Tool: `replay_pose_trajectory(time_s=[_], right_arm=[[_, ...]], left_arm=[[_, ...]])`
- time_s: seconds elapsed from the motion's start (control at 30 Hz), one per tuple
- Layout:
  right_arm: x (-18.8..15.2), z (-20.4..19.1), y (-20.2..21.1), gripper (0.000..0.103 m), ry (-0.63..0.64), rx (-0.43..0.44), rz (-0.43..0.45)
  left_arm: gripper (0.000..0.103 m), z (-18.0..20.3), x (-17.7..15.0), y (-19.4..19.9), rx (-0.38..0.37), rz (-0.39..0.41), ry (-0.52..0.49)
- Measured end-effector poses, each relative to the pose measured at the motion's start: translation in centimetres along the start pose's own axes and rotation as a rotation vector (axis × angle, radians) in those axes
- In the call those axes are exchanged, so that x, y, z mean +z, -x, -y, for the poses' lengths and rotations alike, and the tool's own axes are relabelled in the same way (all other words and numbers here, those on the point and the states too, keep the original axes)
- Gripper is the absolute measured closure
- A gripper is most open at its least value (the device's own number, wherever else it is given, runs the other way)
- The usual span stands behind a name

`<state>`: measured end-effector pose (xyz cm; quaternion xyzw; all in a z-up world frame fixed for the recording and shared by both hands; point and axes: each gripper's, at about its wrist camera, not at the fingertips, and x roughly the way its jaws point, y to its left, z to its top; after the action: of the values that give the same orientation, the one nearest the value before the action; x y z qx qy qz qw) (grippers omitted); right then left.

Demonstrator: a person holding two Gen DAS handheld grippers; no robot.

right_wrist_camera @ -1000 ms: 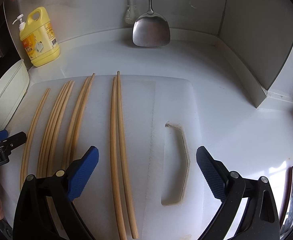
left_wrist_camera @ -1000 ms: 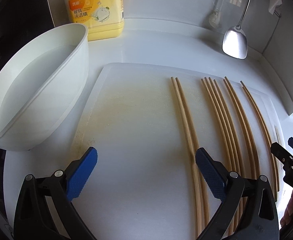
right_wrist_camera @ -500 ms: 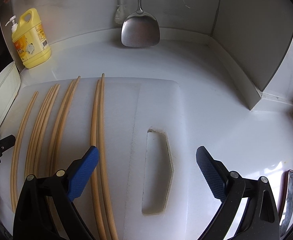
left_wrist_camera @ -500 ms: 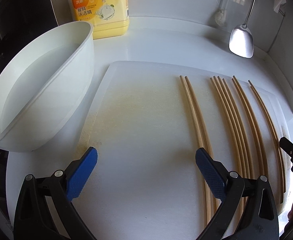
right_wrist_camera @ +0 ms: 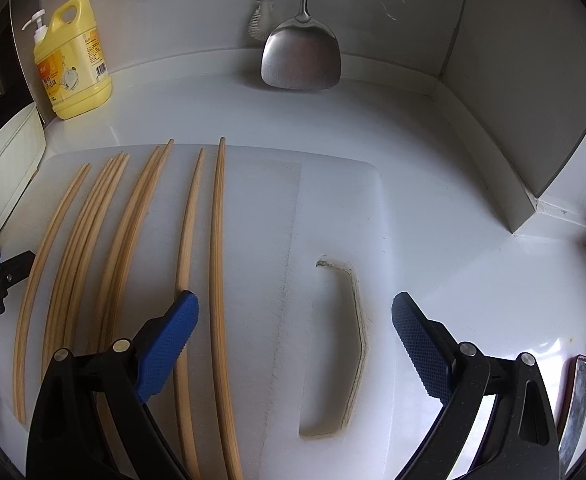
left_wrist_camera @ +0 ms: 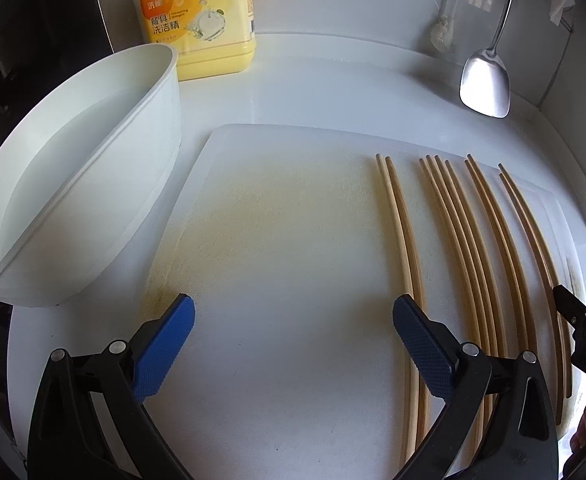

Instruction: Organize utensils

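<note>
We hold both tongs released and empty above a white cutting board that lies on the bench. The chopsticks lie on the board's right half in small groups, all parallel, their long axes running from 6 o'clock to 12 o'clock, away from us.

From the left tongs, the sticks sit toward 3 o'clock; the nearest pair passes just under the right-hand pad, while the gap between the pads covers bare board. From the right tongs, the rightmost stick runs between the pads, close by the left one, and its neighbour passes under that left pad; the other groups fan off toward 9 o'clock. We judge the right tongs nearer to a grasp: the sticks lie lengthwise with the fingers, so a close across the stick's width would catch it.

A white tub stands at 10 o'clock of the left tongs, beside the board; it looks empty, though clear water could be hard to see. Behind it stands a yellow detergent bottle. A steel spatula hangs at 12 o'clock against the wall.
</note>
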<state>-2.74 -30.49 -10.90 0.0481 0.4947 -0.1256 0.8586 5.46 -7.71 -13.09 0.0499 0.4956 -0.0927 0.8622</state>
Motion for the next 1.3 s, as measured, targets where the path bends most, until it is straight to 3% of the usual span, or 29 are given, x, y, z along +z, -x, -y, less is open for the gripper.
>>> replay_pose_trajectory(time_s=[0.13, 0.3, 0.8, 1.07, 1.17, 1.3], right_arm=[[0.1, -0.3, 0.0, 0.01, 0.002, 0.0, 0.001], [0.0, -0.1, 0.0, 0.01, -0.013, 0.011, 0.0], [0.0, -0.2, -0.1, 0.009, -0.02, 0.017, -0.002], [0.2, -0.8, -0.2, 0.01, 0.009, 0.023, 0.011], [0.4, -1.2, -0.1, 0.019, 0.024, 0.058, 0.014], [0.4, -1.6, 0.1, 0.035, 0.029, 0.102, 0.015]], left_arm=[[0.006, -0.1, 0.1, 0.2, -0.003, -0.015, -0.012], [0.006, -0.4, 0.5, 1.9, -0.04, 0.044, 0.01], [0.006, 1.2, -0.1, 0.1, -0.016, -0.014, -0.037], [0.006, 1.2, 0.1, 0.0, -0.012, 0.009, -0.022], [0.015, 1.7, 0.1, 0.2, -0.021, 0.024, -0.038], [0.039, 2.5, 0.2, 0.7, -0.036, 0.043, -0.068]])
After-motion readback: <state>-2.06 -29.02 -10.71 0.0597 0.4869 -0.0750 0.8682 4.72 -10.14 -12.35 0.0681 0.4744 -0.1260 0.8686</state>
